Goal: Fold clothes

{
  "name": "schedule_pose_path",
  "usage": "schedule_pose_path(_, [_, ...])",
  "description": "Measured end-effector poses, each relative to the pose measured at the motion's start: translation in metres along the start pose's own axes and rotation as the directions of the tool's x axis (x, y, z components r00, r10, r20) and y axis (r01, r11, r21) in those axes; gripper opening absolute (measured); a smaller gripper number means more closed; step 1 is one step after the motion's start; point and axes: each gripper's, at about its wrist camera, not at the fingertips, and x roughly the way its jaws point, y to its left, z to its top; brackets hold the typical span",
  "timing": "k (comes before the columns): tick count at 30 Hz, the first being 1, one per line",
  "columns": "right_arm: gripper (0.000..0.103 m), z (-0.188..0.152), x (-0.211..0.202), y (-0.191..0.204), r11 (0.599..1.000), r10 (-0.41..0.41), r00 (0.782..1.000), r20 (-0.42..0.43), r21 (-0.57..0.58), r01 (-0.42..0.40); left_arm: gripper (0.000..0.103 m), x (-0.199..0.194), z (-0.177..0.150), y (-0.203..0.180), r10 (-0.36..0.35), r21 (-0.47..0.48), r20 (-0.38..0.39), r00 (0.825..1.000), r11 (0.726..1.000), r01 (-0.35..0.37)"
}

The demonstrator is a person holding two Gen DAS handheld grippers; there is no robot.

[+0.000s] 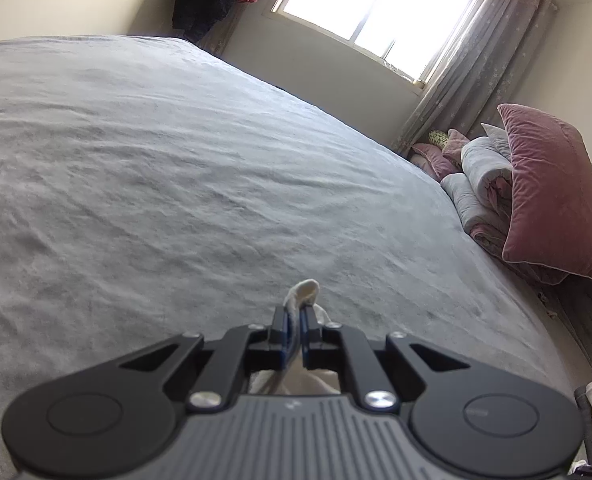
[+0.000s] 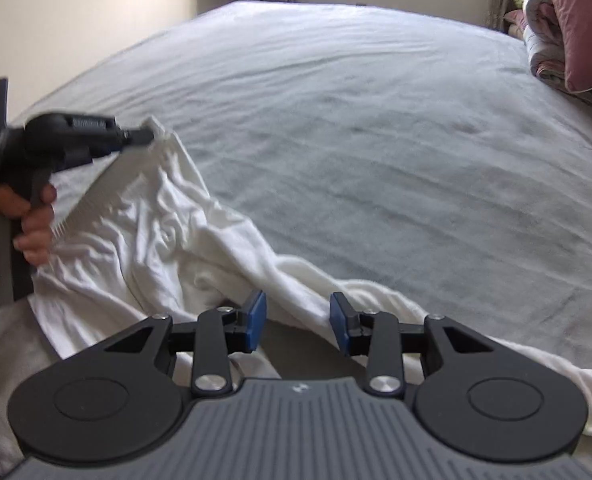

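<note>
Grey bedding covers the bed (image 2: 375, 128), pink pillows (image 1: 547, 196) stacked at right. At lower left lies the white garment (image 2: 168, 232), its corner clenched by the left hand-held gripper (image 1: 294, 314). Over a fold, the right hand-held gripper (image 2: 297, 322) gapes, released. Its blurred lettering is unreadable.

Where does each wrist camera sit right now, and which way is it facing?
Left wrist: on the left gripper, looking across the bed toward the window; its fingers pinch white cloth.
Right wrist: on the right gripper, fingers open above the cloth, facing across the bed; the left gripper and a hand show at left.
Shared: bed, cloth, pink pillow.
</note>
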Motion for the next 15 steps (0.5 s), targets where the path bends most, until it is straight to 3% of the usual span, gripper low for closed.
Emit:
schedule_pose_path(2, [0.021,-0.003,0.004,0.0,0.999,-0.031,1.0,0.003,-0.024,0.031,0.006,0.0,0.0,0.0,0.003,0.003,0.006,1.0,1.0,-0.003])
schedule_pose_path(3, [0.003,-0.003,0.006,0.0,0.998,-0.054,0.999,0.005,-0.036,0.054,0.006,-0.001,0.0,0.0,0.005,-0.001,0.008,1.0,1.0,-0.005])
schedule_pose_path(9, [0.003,0.013,-0.002,-0.007,0.99,-0.136,0.989,0.057,-0.038,0.138,0.006,-0.005,0.008,-0.006,0.05,0.031,0.011,0.999,0.998,-0.051])
schedule_pose_path(15, [0.002,0.046,0.001,-0.017,0.967,-0.246,0.96,0.136,-0.039,0.253,0.006,-0.001,0.028,-0.003,0.048,0.019,0.055,0.997,0.999,-0.049])
